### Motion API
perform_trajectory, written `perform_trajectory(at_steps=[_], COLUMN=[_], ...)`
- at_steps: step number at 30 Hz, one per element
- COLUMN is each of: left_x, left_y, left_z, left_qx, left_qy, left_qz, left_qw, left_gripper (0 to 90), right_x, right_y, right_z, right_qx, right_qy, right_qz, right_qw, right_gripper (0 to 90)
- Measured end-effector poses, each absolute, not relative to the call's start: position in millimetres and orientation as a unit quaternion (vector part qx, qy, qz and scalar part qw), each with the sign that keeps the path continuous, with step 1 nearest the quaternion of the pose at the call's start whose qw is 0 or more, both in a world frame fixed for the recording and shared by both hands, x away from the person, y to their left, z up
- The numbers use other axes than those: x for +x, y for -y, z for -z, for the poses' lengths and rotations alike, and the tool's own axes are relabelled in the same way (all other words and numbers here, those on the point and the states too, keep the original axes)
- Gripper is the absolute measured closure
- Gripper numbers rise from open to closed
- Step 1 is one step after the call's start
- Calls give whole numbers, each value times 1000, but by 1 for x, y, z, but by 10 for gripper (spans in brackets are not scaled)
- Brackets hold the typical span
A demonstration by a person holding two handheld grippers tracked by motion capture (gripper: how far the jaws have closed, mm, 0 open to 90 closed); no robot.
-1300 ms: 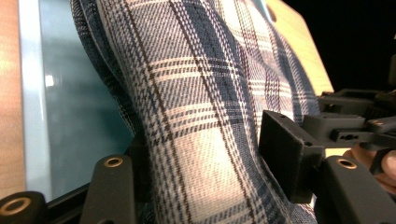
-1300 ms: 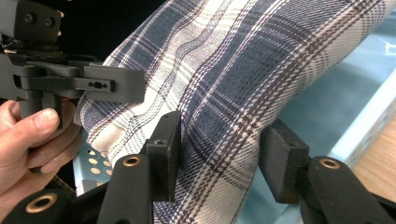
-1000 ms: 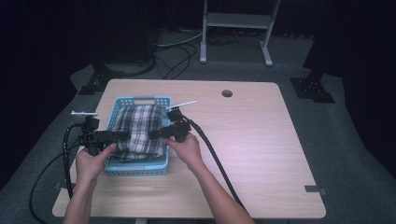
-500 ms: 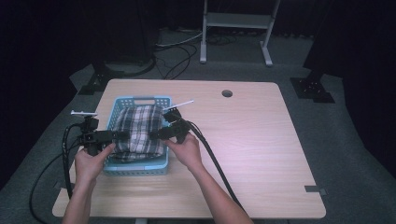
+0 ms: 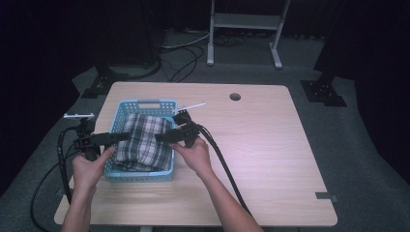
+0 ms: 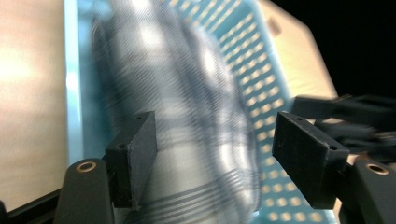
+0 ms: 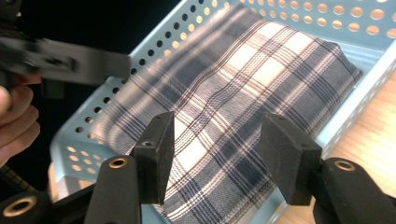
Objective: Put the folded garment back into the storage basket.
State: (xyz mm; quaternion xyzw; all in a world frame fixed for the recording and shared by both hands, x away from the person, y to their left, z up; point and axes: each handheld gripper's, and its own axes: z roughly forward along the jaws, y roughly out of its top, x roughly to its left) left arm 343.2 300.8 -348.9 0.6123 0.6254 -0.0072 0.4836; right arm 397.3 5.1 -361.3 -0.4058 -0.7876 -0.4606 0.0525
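- Table (image 5: 270, 159) of pale wood carries everything; on its left part stands the blue perforated basket (image 5: 143, 104), with its long axis running from 6 o'clock to 12 o'clock in the high view.
- Inside the basket lies the folded plaid cloth (image 5: 145, 140), long along the same axis and covering most of the basket floor.
- The left gripper (image 5: 126, 137) reaches in over the 9 o'clock wall and the right gripper (image 5: 158, 137) over the 3 o'clock wall, so the cloth lies between them, toward 3 o'clock from the left one and toward 9 o'clock from the right one. Both seem about equally near; I judge a coming grasp turns on each taking its own long edge of the cloth.
- In the left gripper view the jaws of the left gripper (image 6: 215, 154) stand spread with nothing between them, the cloth (image 6: 187, 116) beyond them.
- In the right gripper view the right gripper (image 7: 217, 156) is also spread and empty, above the cloth (image 7: 243, 79).
- Whether the jaw tips touch the fabric I cannot tell.
- The left gripper view is blurred, so the folds there are hard to make out; the near end of the basket is partly hidden by the hands in the high view.
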Motion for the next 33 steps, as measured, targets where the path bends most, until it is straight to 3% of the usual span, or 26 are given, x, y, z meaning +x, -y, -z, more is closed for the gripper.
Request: perform_trajectory(at_steps=[19, 33], left_x=[332, 322], left_y=[-281, -263], left_z=[331, 323], left_qx=[601, 591], left_qy=[-584, -571], left_qz=[36, 43], left_qw=[544, 568], left_gripper=[301, 200], right_x=[386, 376], right_y=[21, 48], right_z=[348, 342], right_qx=[-396, -383], right_qy=[759, 741], right_qz=[511, 544], right_qw=[75, 91], right_gripper=[306, 198])
